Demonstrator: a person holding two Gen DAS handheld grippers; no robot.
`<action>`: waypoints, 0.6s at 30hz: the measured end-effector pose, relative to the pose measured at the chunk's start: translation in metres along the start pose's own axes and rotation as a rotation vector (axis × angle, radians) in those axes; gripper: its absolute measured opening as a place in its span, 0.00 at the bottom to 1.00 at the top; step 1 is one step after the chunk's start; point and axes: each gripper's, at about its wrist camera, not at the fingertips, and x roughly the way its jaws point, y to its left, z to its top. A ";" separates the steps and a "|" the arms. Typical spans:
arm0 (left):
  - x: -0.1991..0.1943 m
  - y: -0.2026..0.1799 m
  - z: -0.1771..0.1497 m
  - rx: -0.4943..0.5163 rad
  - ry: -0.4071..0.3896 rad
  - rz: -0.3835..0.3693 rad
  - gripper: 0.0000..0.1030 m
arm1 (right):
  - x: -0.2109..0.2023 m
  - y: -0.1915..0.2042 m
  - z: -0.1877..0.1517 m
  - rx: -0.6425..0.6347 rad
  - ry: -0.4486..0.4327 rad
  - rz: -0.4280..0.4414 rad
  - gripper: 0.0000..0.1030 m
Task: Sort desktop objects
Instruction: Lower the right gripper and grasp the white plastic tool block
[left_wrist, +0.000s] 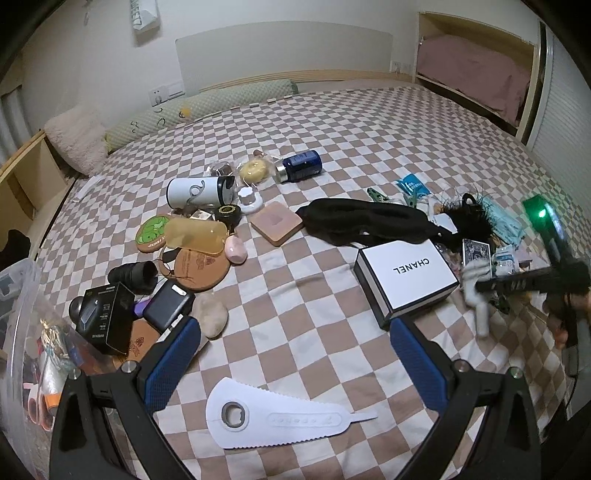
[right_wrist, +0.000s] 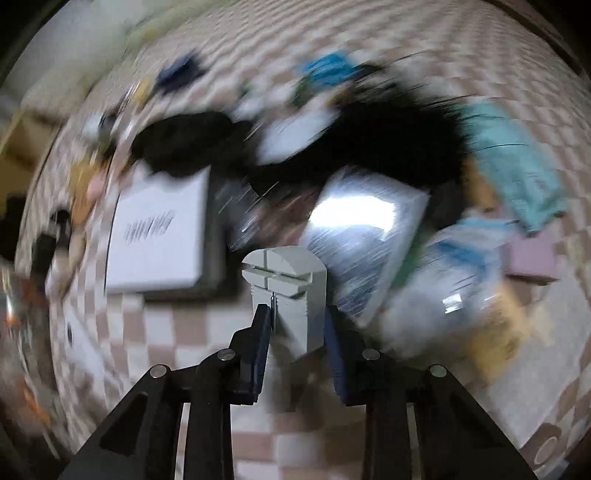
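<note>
The left gripper (left_wrist: 295, 354) hangs over the checked bedspread (left_wrist: 295, 277) with its 2 blue pads (left_wrist: 173, 365) spread wide and nothing between them. A white serrated tool (left_wrist: 280, 415) lies flat just below the gap, at 6 o'clock. Ahead, from the centre toward 12 o'clock, runs a broad bare strip of cloth, the widest free lane.

Clutter hems that lane. At 9 o'clock a heap holds a tumbler (left_wrist: 201, 192), 2 round coasters (left_wrist: 201, 267), a black box (left_wrist: 107, 321) and a pale stone (left_wrist: 212, 314) touching the left pad's outer side. A clear bin (left_wrist: 22, 332) crowds the 8 o'clock edge. At 3 o'clock sits a white box (left_wrist: 404, 278), its near corner just beside the right pad. Behind it lie a black cloth (left_wrist: 365, 221) and a blue can (left_wrist: 301, 166).

The right gripper (right_wrist: 297, 332) is clenched on a grey slotted block (right_wrist: 286, 291), pads pressing both sides, the block upright. Its surroundings are smeared by blur.
</note>
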 end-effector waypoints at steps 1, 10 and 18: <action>0.000 0.000 -0.002 0.003 0.002 0.001 1.00 | 0.005 0.012 -0.003 -0.037 0.016 -0.027 0.29; -0.006 -0.007 -0.025 0.083 0.020 0.005 1.00 | 0.018 0.051 -0.026 -0.072 0.099 0.041 0.30; 0.000 -0.034 -0.055 0.134 0.080 -0.085 1.00 | 0.027 0.121 -0.068 -0.200 0.293 0.327 0.29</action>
